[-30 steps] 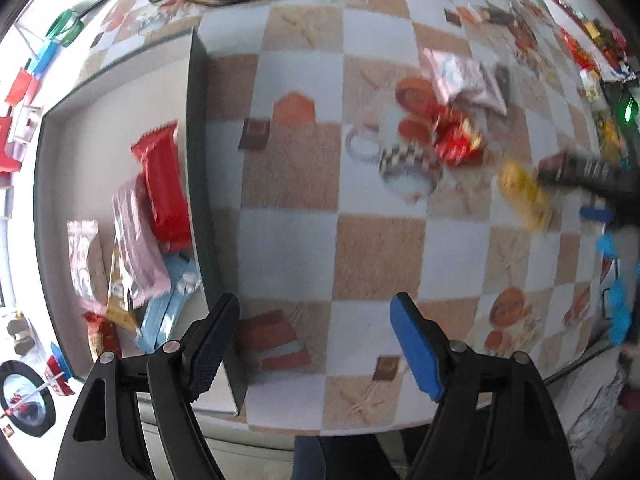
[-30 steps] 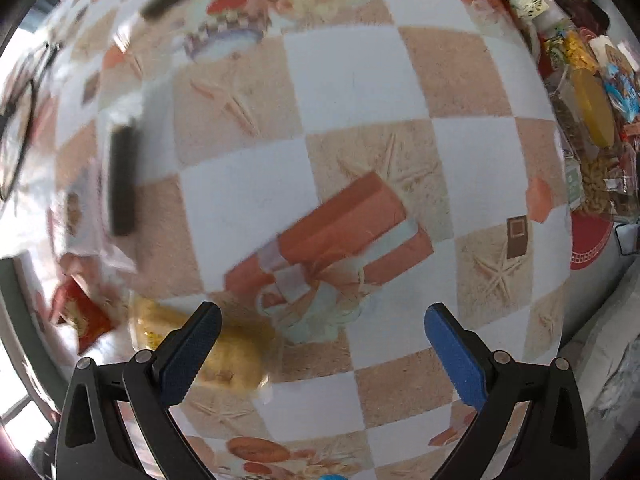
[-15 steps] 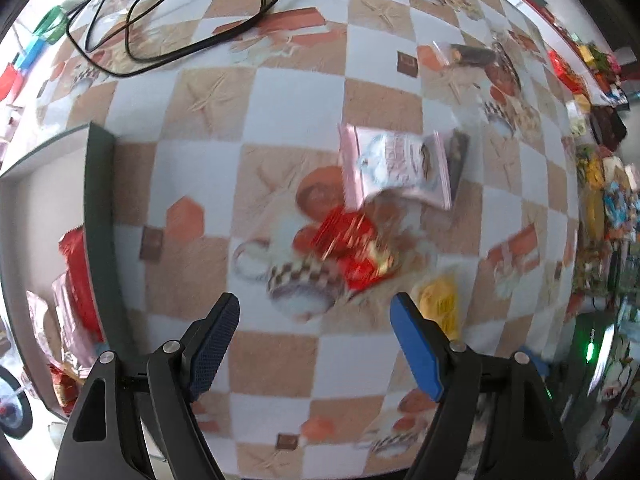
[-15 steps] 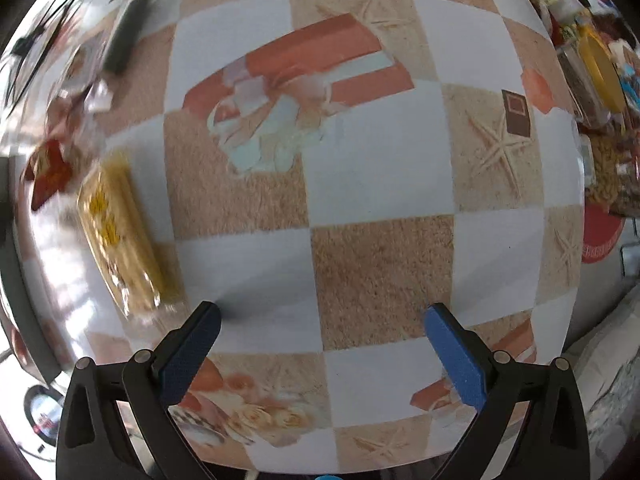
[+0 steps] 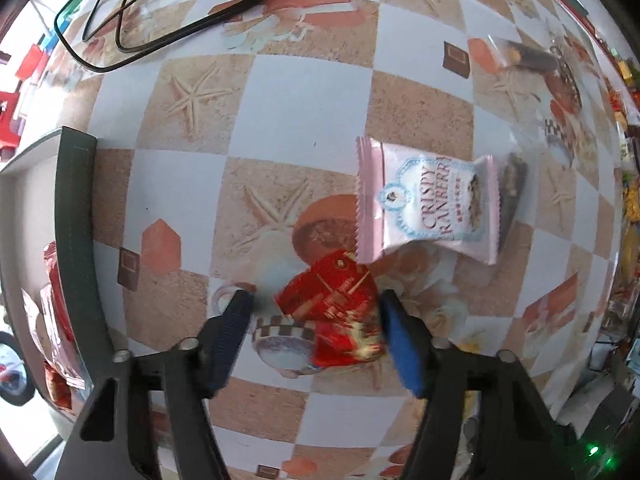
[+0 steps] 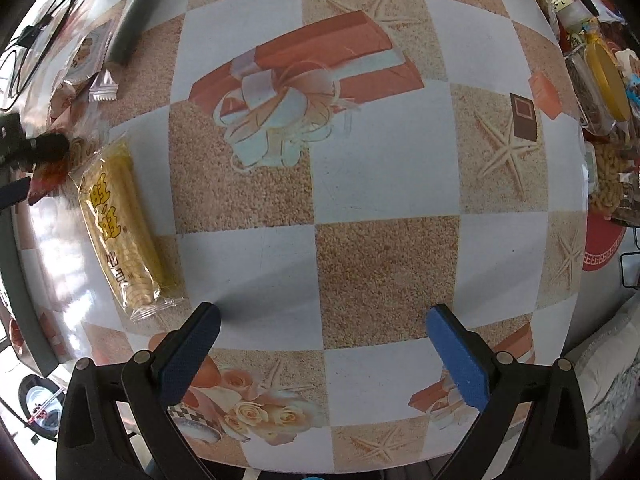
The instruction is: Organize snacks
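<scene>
Since half a second ago, the left hand-held gripper (image 5: pixel 316 316) has dropped toward the tabletop (image 5: pixel 304 104) and its blue pads now sit on either side of the red snack packet (image 5: pixel 340 316), the right pad touching the wrapper's edge and the left pad a little off it, so the jaws are narrowed around the packet but not clamped. Just beyond the red snack packet lies the pink cranberry crisp packet (image 5: pixel 428 200), its near corner overlapping the red wrapper, with a dark bar (image 5: pixel 512 196) tucked against its far side. To the left of the red snack packet runs the dark rim of the grey tray (image 5: pixel 76 240), which holds more wrappers. The right hand-held gripper (image 6: pixel 320 344) hovers with jaws wide apart over bare tabletop, with the yellow corn-snack bag (image 6: pixel 124 228) lying off its left finger.
</scene>
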Motion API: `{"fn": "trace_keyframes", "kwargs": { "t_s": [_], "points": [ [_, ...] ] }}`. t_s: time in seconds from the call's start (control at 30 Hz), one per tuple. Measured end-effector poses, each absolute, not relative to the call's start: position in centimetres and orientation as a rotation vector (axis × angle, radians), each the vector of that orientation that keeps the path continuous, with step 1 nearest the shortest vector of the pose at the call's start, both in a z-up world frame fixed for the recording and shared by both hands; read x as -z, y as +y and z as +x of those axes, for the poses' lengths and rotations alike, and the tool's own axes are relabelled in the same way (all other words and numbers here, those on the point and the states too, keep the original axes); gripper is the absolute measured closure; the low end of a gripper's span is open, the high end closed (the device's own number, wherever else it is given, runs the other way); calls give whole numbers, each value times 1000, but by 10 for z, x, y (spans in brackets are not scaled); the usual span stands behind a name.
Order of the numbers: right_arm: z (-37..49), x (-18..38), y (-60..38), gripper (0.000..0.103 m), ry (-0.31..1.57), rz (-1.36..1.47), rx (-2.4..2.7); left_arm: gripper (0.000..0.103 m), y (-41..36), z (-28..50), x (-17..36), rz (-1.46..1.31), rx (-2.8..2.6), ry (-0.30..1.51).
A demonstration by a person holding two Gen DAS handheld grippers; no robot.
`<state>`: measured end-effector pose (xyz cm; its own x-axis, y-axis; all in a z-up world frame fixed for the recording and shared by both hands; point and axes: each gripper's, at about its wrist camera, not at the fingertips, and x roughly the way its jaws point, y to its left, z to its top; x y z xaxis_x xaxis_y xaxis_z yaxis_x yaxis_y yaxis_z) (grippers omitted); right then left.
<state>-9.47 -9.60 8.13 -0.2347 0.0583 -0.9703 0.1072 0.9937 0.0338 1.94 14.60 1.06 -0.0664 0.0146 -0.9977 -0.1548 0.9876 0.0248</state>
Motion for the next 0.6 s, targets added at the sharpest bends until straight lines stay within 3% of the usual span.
{"fn": "trace_keyframes", "kwargs": {
  "t_s": [0.07, 0.13, 0.43, 0.5, 0.57, 0.6],
  "points": [
    [-100, -78, -100, 0, 1805, 120, 46, 55, 145, 9, -13, -87, -126, 1615],
    [-98, -79, -98, 0, 1806, 120, 46, 63, 148, -2, -15, -54, -104, 1601],
    [-95, -82, -103, 0, 1807, 119, 45, 65, 162, -76, -13, 13, -42, 1627],
    [-95, -80, -101, 0, 1804, 119, 45, 59, 172, -92, -14, 9, -46, 1625],
    [-96, -80, -101, 0, 1801, 118, 45, 33, 177, -99, -12, 21, -64, 1629],
    [-97, -80, -101, 0, 1800, 118, 46, 29, 183, -102, -11, 29, -82, 1631]
  ]
}}
